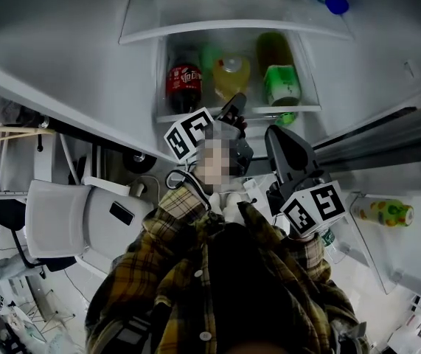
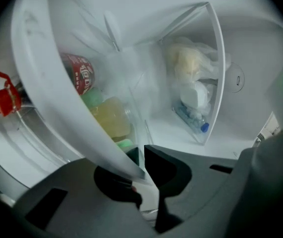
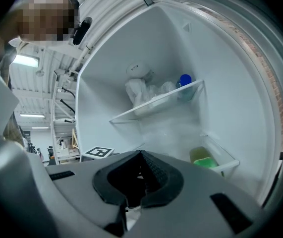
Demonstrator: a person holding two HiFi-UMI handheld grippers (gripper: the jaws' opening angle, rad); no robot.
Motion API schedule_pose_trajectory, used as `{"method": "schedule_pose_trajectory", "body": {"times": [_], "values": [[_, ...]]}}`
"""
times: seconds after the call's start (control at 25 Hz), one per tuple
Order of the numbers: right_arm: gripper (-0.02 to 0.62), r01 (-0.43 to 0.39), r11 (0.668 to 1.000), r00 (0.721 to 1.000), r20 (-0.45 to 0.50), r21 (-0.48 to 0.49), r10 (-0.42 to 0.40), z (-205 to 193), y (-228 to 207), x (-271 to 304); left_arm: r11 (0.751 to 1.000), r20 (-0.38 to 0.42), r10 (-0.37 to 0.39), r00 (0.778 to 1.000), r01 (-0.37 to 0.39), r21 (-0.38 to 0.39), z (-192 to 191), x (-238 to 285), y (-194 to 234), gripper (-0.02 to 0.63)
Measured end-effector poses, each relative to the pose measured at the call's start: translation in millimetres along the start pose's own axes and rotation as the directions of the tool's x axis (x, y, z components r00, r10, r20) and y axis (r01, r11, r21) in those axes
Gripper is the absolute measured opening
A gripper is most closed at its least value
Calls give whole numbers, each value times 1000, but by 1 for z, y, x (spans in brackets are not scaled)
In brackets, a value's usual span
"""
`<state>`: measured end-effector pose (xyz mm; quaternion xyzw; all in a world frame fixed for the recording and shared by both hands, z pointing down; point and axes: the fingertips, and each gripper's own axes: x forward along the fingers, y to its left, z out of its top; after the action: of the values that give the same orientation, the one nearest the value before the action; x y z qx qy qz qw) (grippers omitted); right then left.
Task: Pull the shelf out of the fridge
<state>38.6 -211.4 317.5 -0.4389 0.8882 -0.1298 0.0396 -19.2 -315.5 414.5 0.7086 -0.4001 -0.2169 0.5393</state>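
The lower fridge shelf (image 1: 302, 110) carries a cola bottle (image 1: 183, 85), a yellow juice bottle (image 1: 231, 76) and a green bottle (image 1: 280, 80). My left gripper (image 1: 234, 109) reaches its front edge near the middle. In the left gripper view the shelf's white rim (image 2: 57, 83) runs slantwise down into my left gripper (image 2: 140, 176), which is shut on that thin edge. My right gripper (image 1: 278, 139) hangs just right of it, short of the shelf. In its own view my right gripper (image 3: 141, 155) is shut and holds nothing, and the shelf (image 3: 221, 163) lies ahead to the right.
An upper glass shelf (image 1: 217, 29) holds plastic bags and a blue-capped bottle (image 1: 335, 3). The open fridge door stands at the right with a yellow bottle (image 1: 383, 212) in its bin. A white chair (image 1: 63, 216) stands at the left, beside the person's plaid sleeve.
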Motion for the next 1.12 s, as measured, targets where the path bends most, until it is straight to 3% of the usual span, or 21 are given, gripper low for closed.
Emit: {"method": "schedule_pose_trajectory", "body": {"times": [1.12], "values": [[17, 21, 1000, 999, 39, 7, -21, 11, -3, -10, 999, -15, -30, 999, 29, -15, -44, -52, -10, 44]]}}
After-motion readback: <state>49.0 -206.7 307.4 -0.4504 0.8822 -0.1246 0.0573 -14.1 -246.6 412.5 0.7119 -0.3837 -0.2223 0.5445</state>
